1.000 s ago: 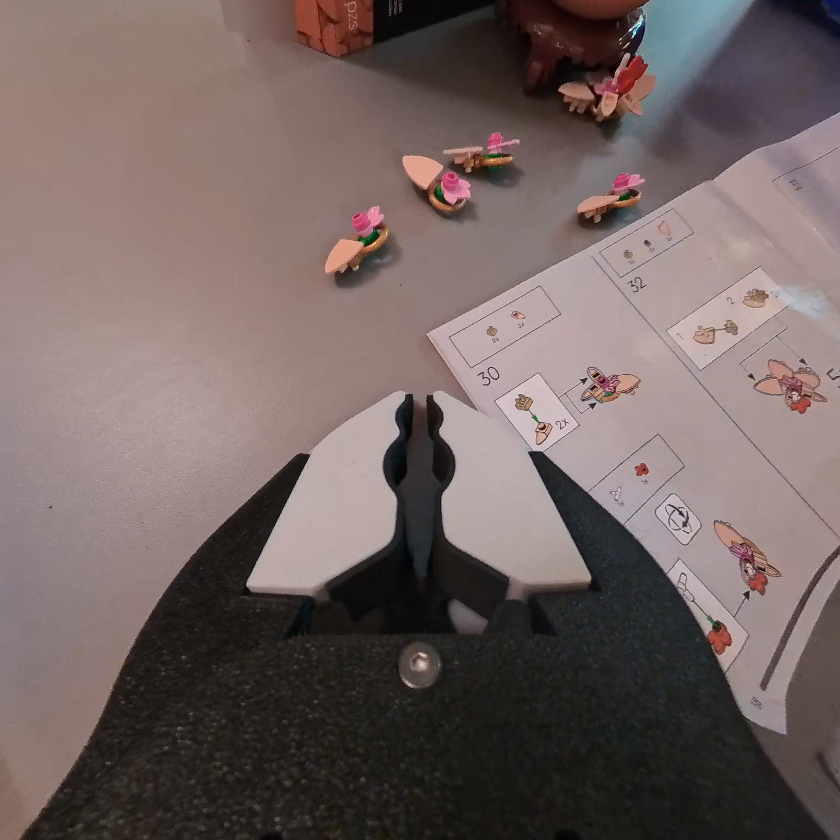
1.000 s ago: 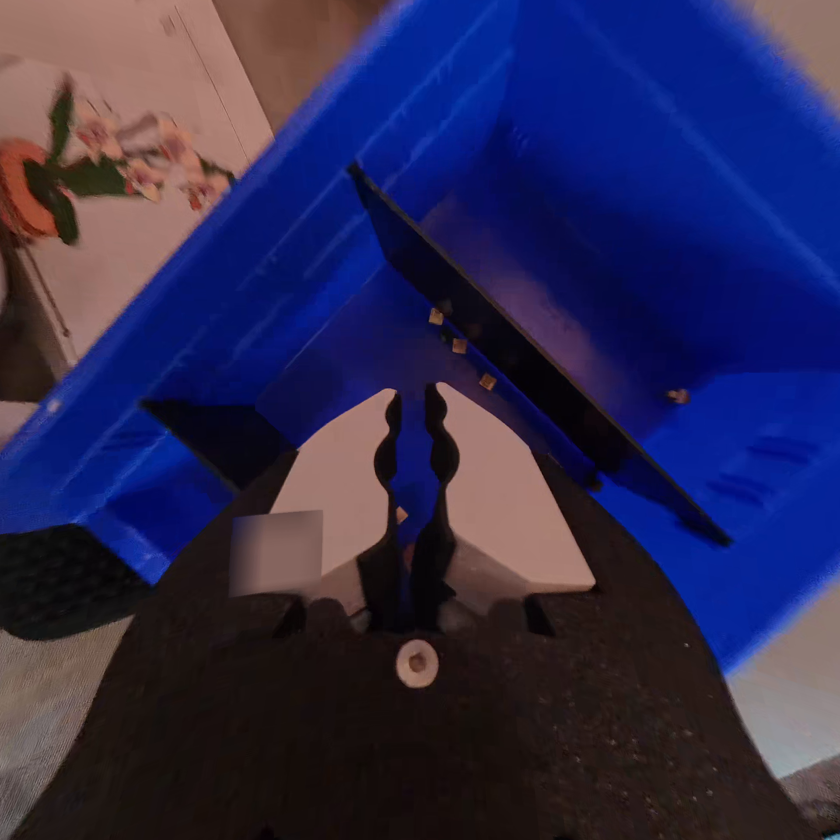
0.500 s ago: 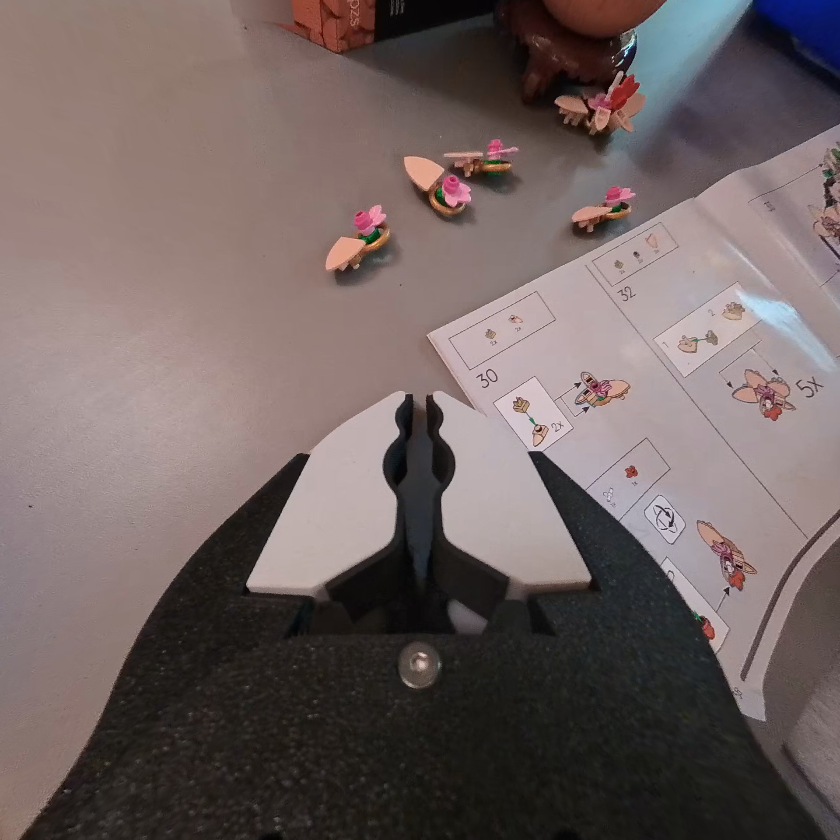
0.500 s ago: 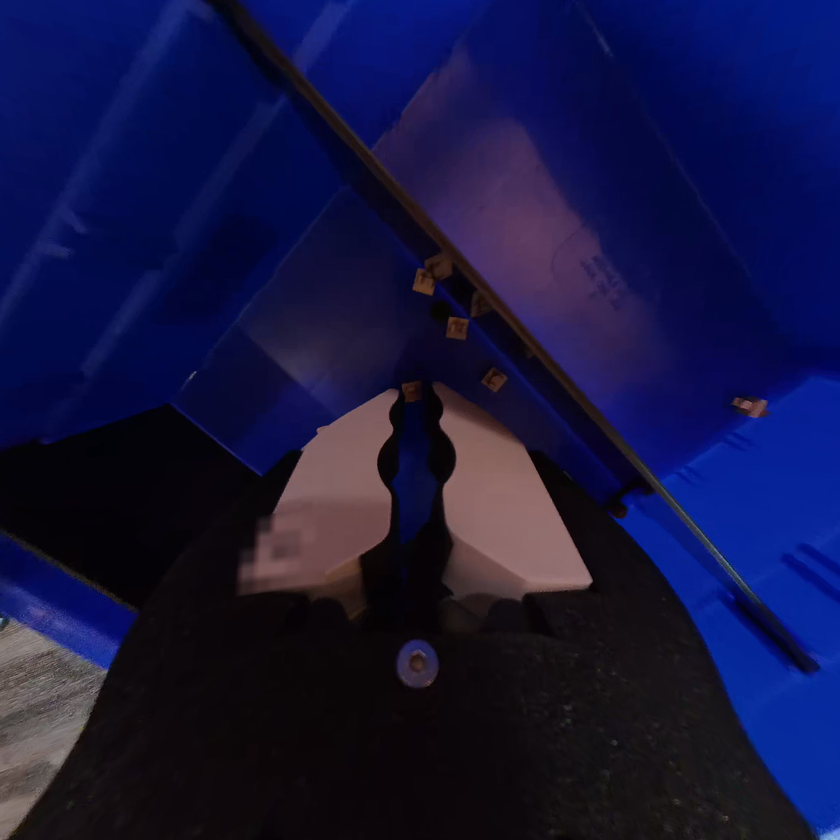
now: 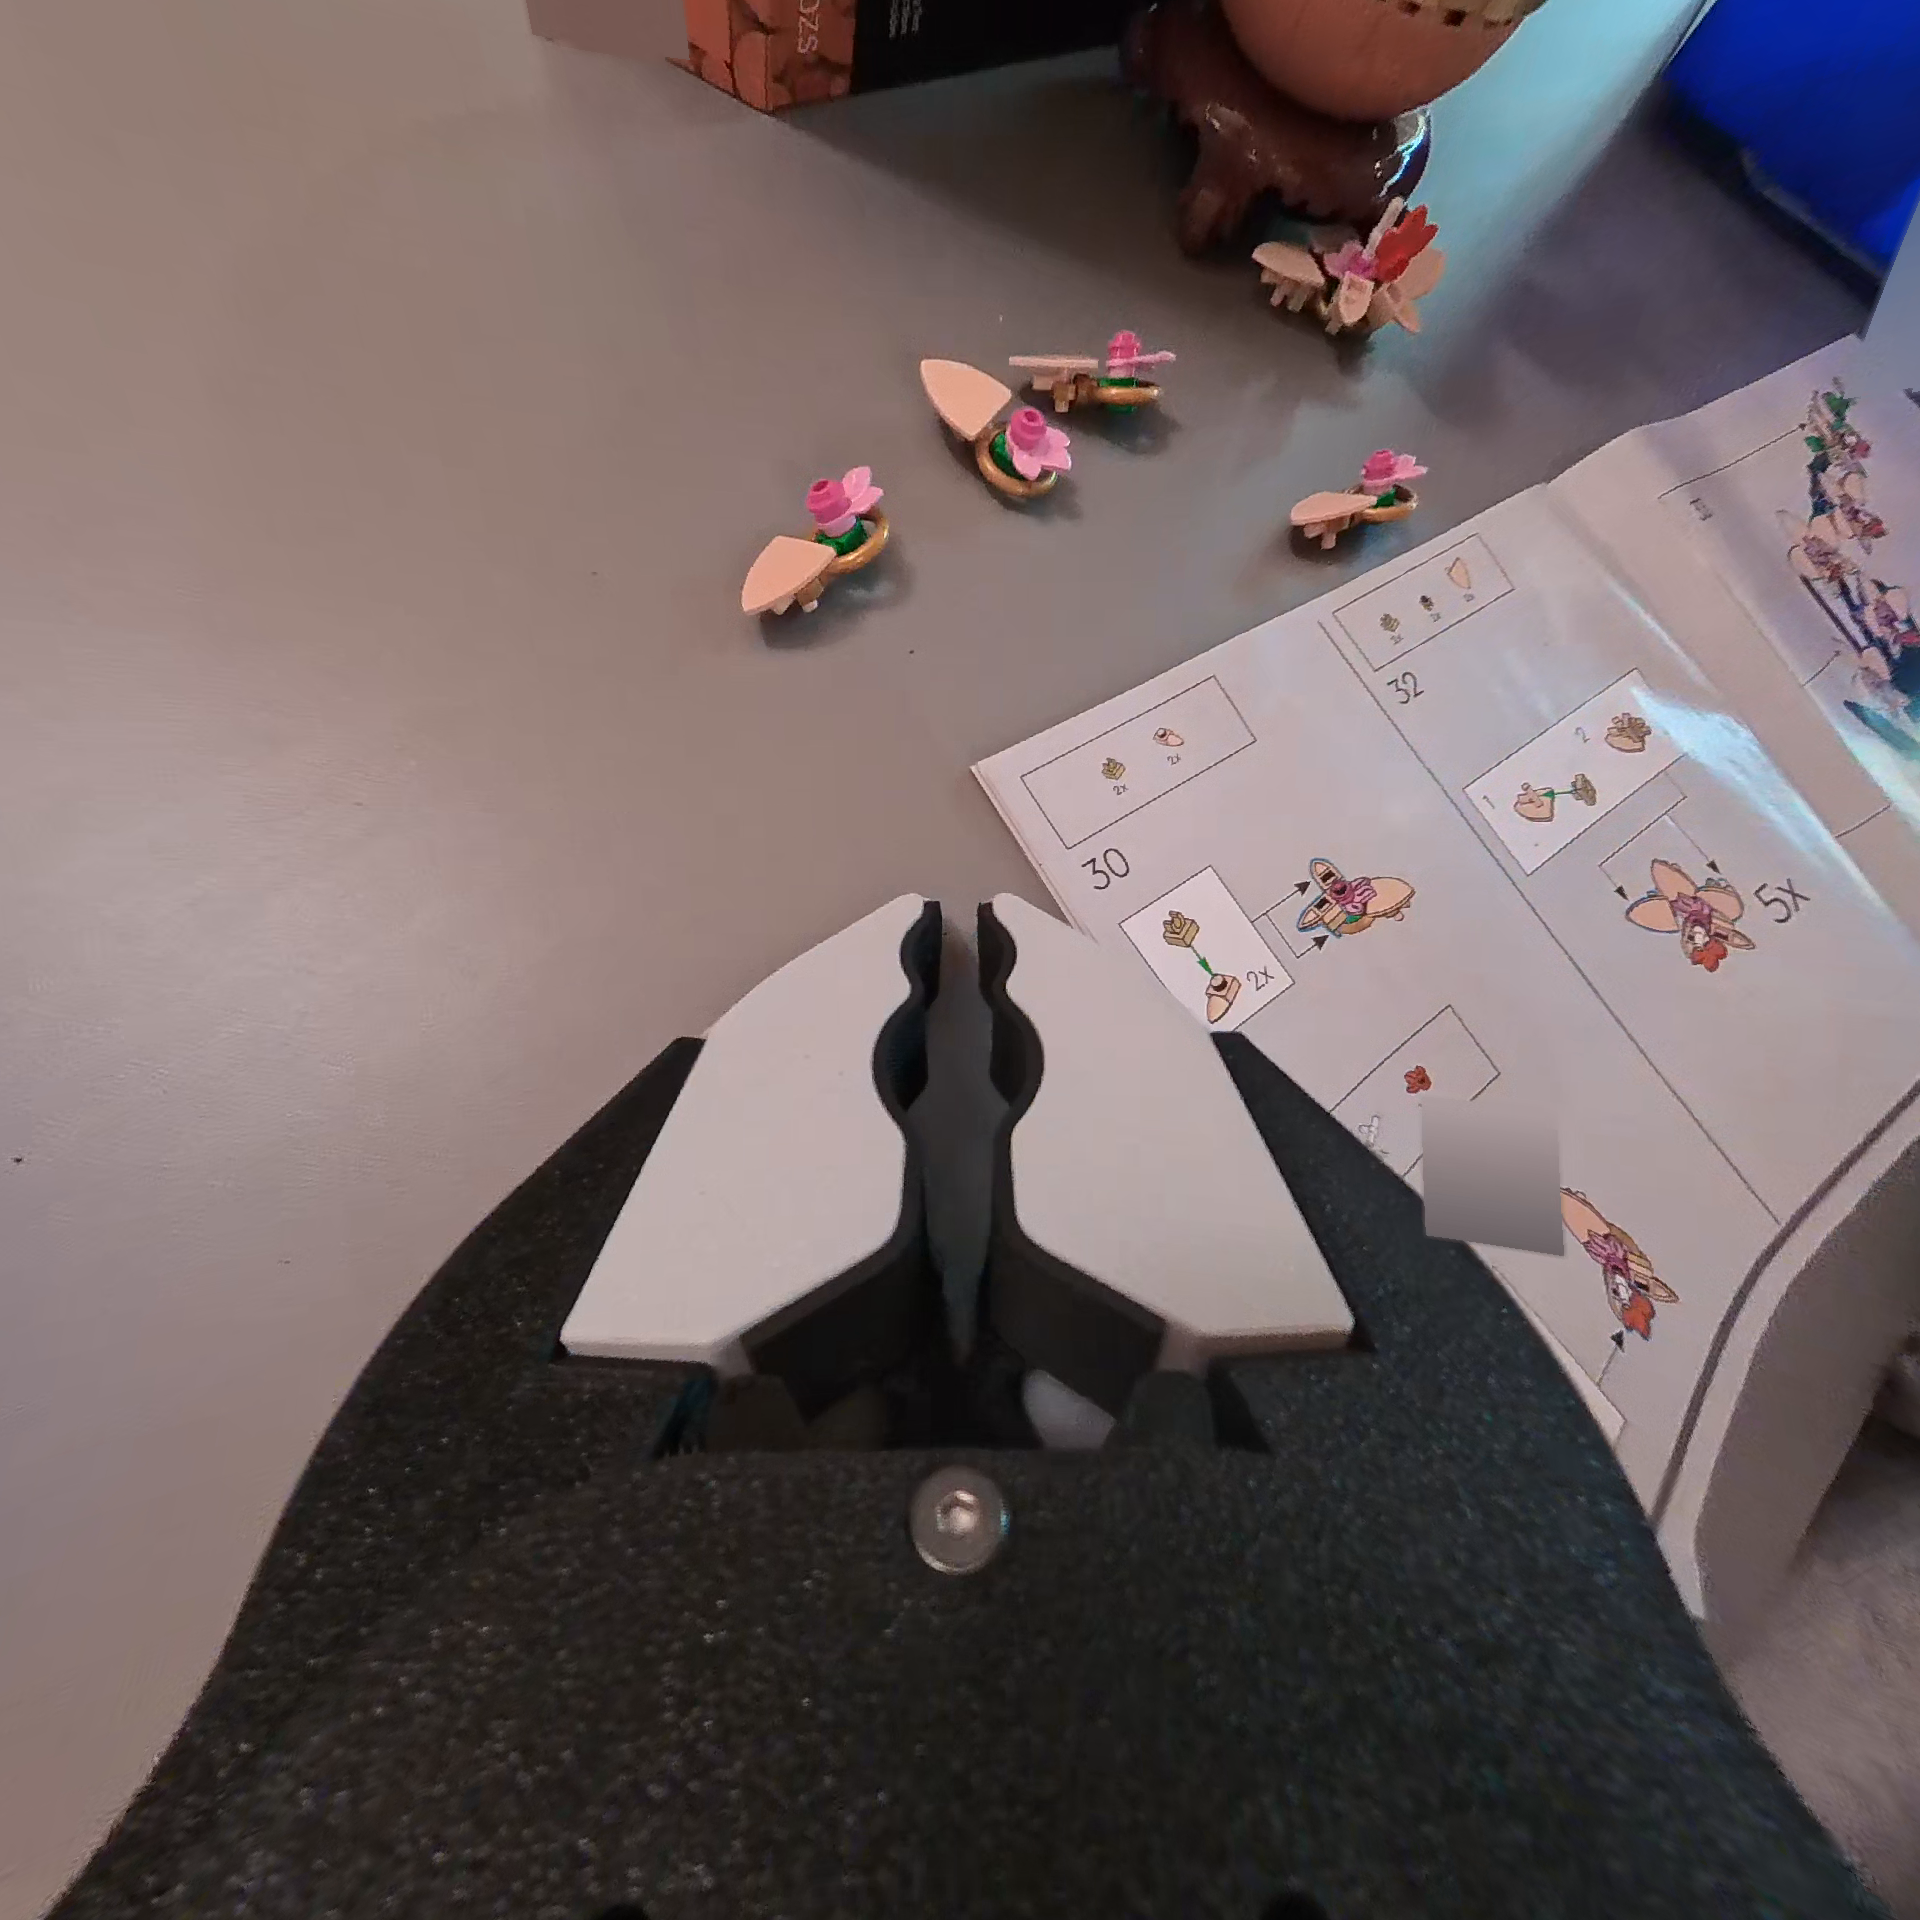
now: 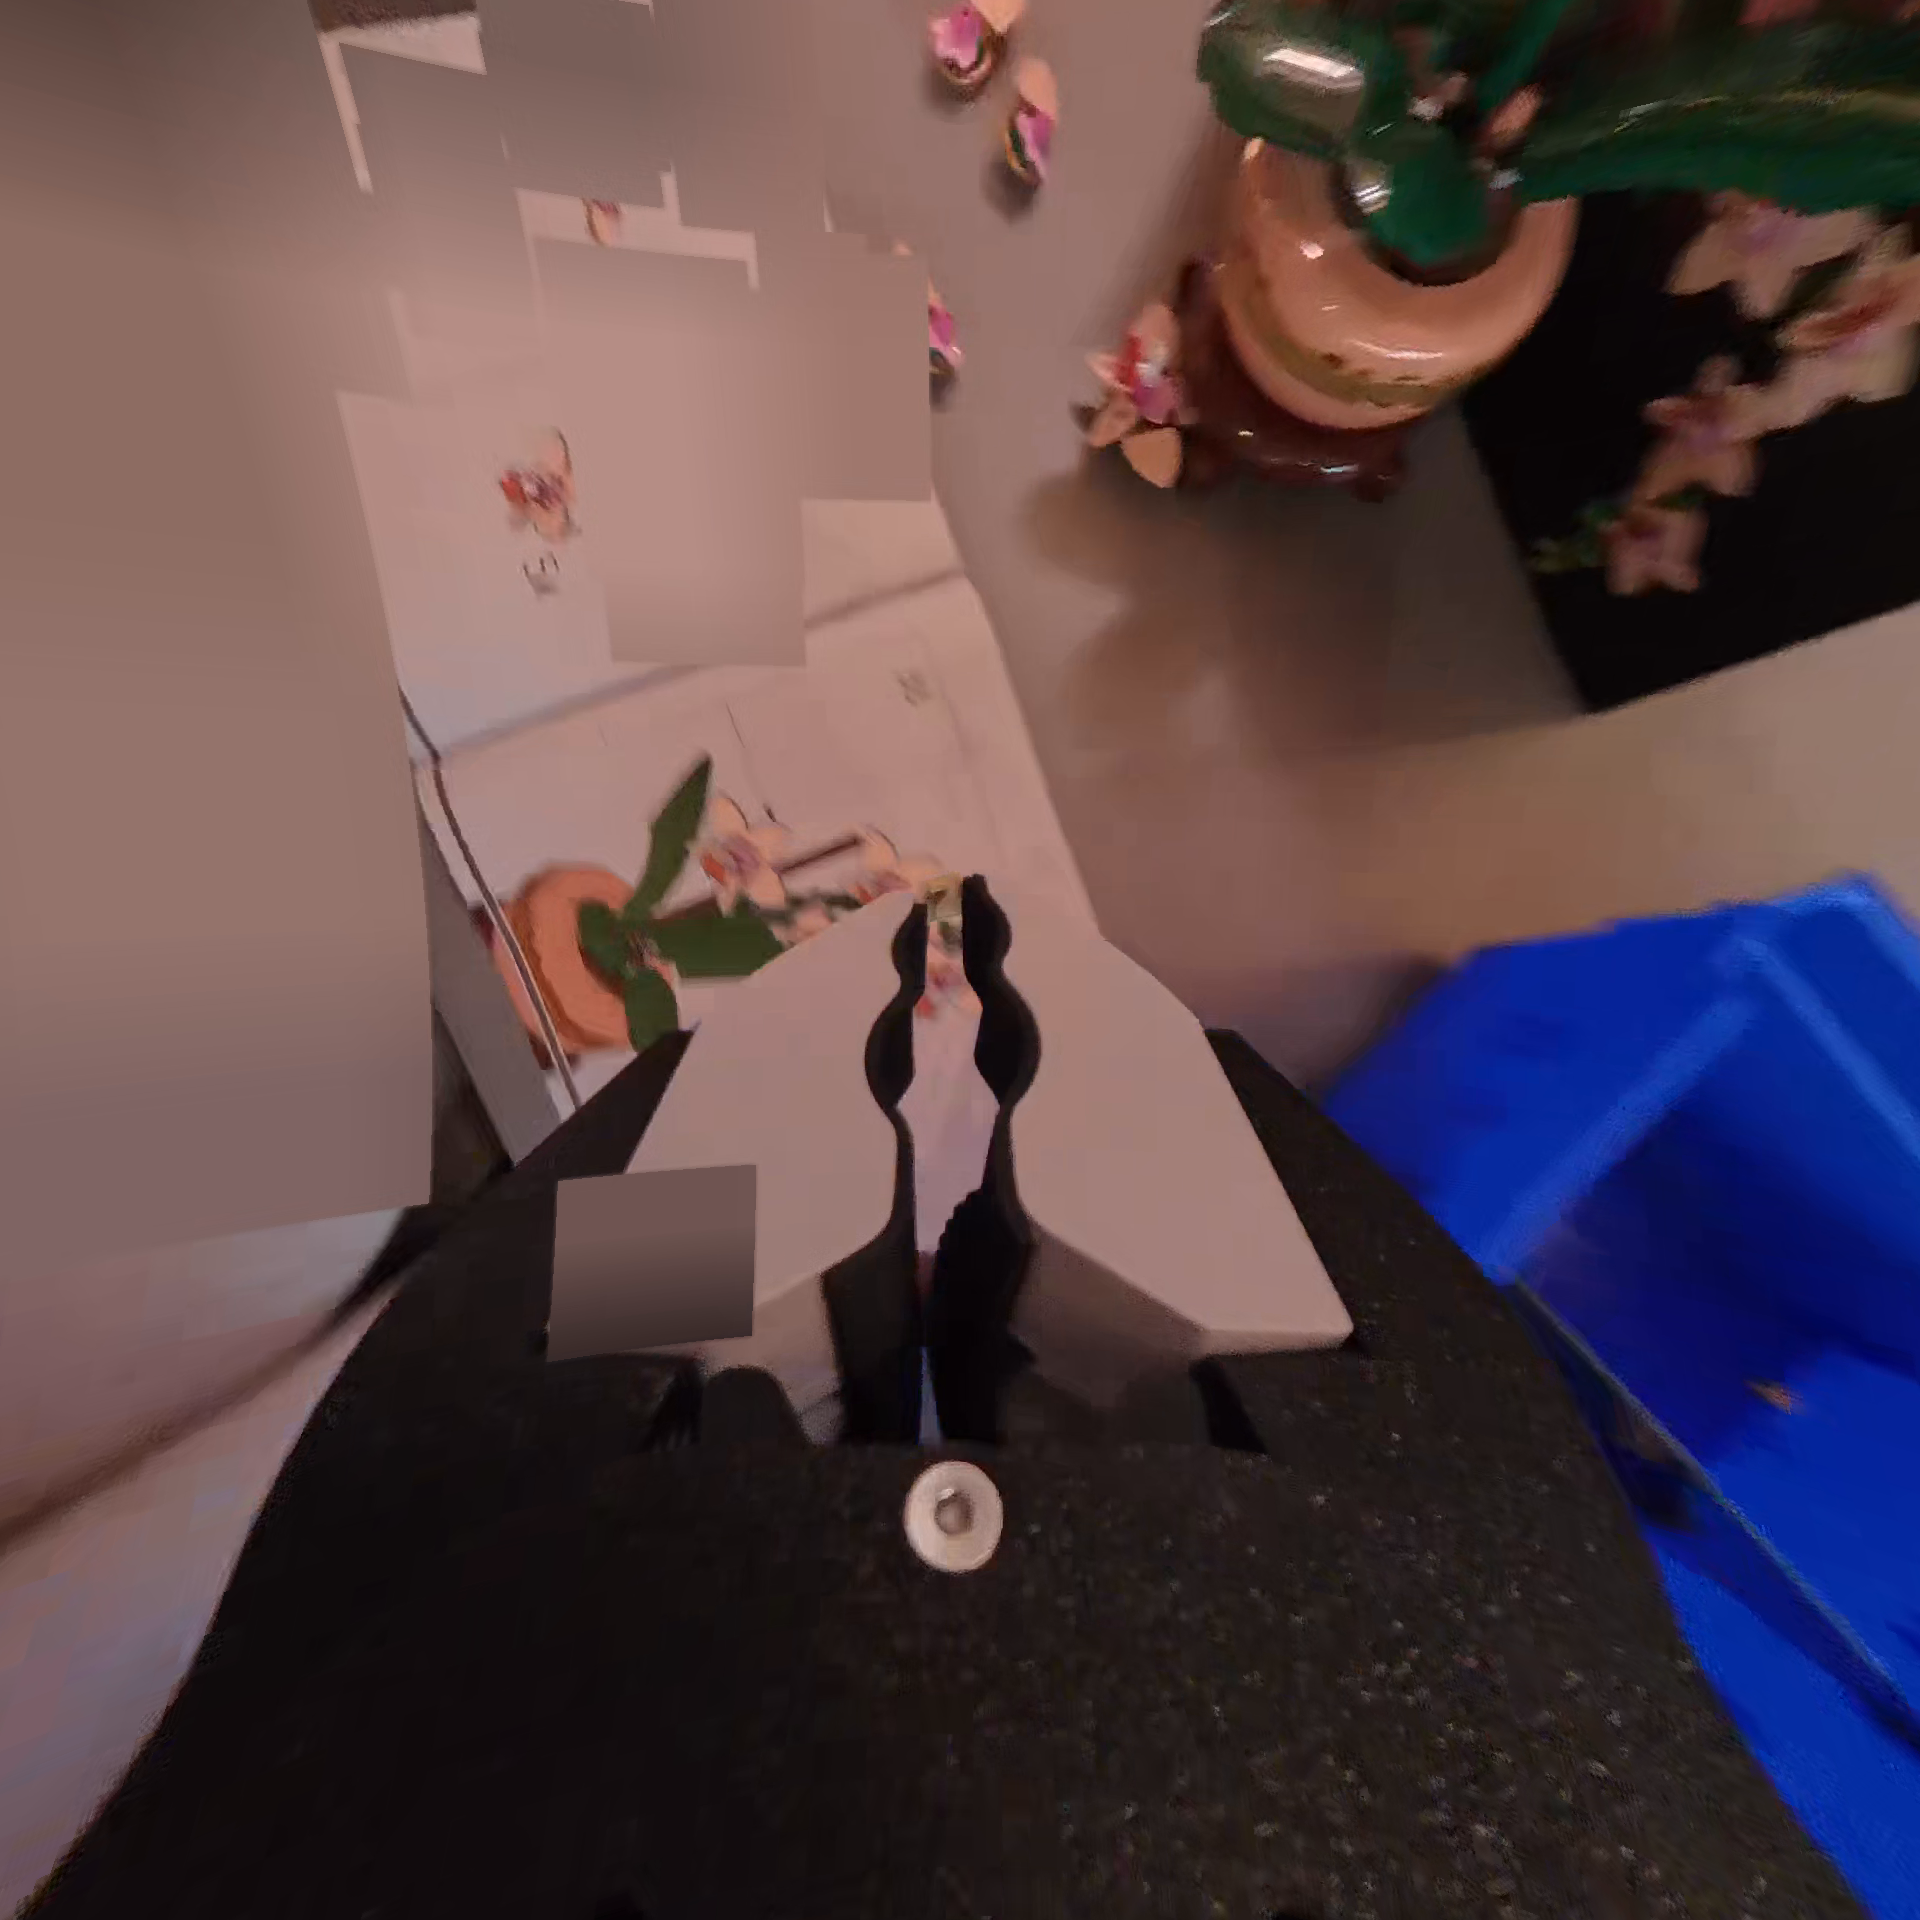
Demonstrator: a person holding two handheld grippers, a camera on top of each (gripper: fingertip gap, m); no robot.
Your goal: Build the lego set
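A blue bin [image 6: 1683, 1195] stands right of the right gripper [image 6: 943, 906], which pinches a tiny tan piece [image 6: 940, 896] at its fingertips above the open booklet [image 6: 831, 748]; the bin's contents are blurred. The left gripper [image 5: 958, 914], nearly closed and bare, hovers over the table [image 5: 364, 727] beside the booklet's printed steps. A pot [image 6: 1371, 312] holds green leaves.

Pale grey fingers with black pads on the right gripper [image 6: 943, 902] pinch a tiny tan piece [image 6: 940, 891]; right of it a bright blue bin [image 6: 1704, 1195]; ahead, pink-and-peach flower pieces [image 5: 816, 540] on grey table [image 5: 364, 520]
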